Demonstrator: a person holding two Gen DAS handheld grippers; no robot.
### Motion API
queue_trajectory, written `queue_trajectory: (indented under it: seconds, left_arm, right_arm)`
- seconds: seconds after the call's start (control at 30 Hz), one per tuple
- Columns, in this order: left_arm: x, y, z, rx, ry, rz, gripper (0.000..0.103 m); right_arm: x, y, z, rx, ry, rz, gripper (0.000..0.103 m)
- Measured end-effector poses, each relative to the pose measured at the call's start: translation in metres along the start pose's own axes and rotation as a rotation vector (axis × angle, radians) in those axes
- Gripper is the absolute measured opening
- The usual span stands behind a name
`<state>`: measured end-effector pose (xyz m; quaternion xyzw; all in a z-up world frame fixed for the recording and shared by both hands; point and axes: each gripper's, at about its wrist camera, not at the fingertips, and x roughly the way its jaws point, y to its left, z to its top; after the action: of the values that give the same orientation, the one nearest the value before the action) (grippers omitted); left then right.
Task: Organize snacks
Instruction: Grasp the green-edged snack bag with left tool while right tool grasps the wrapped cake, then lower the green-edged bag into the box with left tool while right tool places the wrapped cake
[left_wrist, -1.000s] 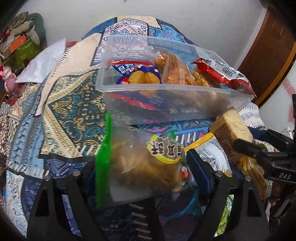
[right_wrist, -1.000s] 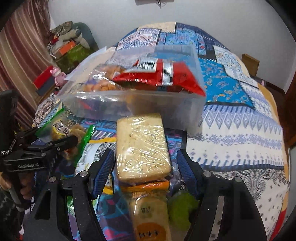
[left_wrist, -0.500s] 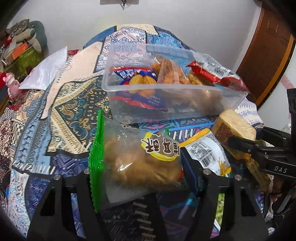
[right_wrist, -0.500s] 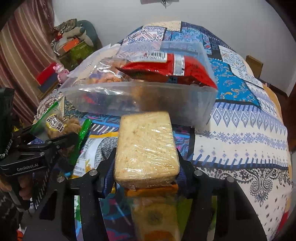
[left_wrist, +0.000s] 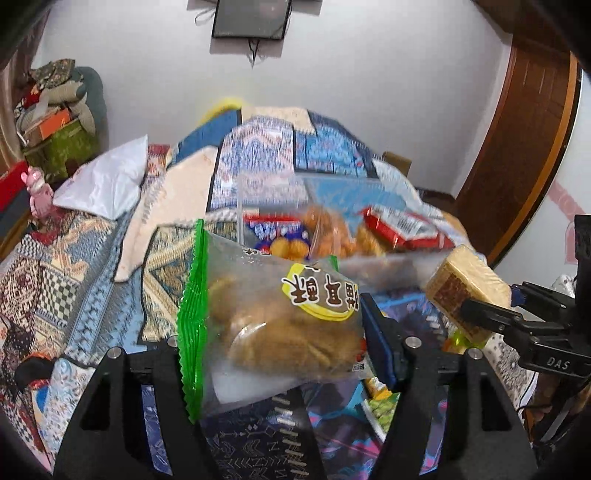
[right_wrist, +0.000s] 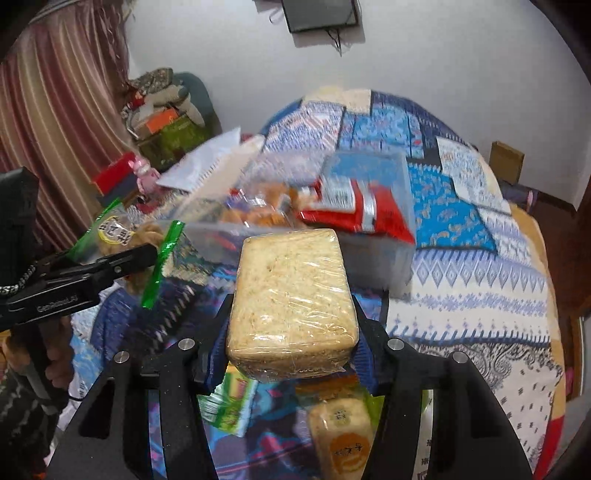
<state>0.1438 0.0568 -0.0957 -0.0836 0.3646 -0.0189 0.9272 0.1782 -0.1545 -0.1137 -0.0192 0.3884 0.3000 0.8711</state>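
Two grips at once: my left tongs (left_wrist: 284, 332) are clamped on a clear plastic snack bag with a green crimped edge and a yellow label (left_wrist: 273, 325), full of brown fried pieces, and my right tongs (right_wrist: 291, 347) are clamped on a pale rectangular cake block wrapped in clear film (right_wrist: 291, 295). Both pairs have just finished closing, and the blue pads press the sides of each pack. Both packs are up off the bed, clear of the cover. Under the right tongs lie a green-and-yellow snack packet (right_wrist: 229, 402) and a wrapped biscuit stack with an orange round label (right_wrist: 345, 435). Just beyond both held packs sits the clear plastic storage box (right_wrist: 400, 236) on the blue patterned patchwork bedspread (right_wrist: 461, 280). In the box are a red foil packet (right_wrist: 358, 214) and bags of orange fried snacks (left_wrist: 328, 236). A white plastic bag (left_wrist: 107, 181) lies farther off on the bed's left side.
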Motion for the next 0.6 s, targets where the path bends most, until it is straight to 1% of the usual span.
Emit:
queue_trajectory:
  seconds: [0.13, 0.3, 0.43, 0.6]
  left_arm:
    - [-0.003, -0.001, 0.016, 0.002, -0.035, 0.001, 0.067]
    - [0.004, 0.000, 0.035, 0.006, -0.068, 0.010, 0.067]
    - [0.021, 0.008, 0.049, -0.013, -0.063, 0.007, 0.067]
    - [0.050, 0.016, 0.058, -0.025, -0.040, 0.019, 0.067]
  right_arm:
    - [-0.011, 0.007, 0.014, -0.009, -0.055, 0.004, 0.052]
    - [-0.009, 0.012, 0.035, -0.012, -0.101, 0.006, 0.052]
    - [0.003, 0.013, 0.049, -0.007, -0.115, 0.000, 0.052]
    - [0.027, 0.010, 0.061, 0.010, -0.100, -0.006, 0.052]
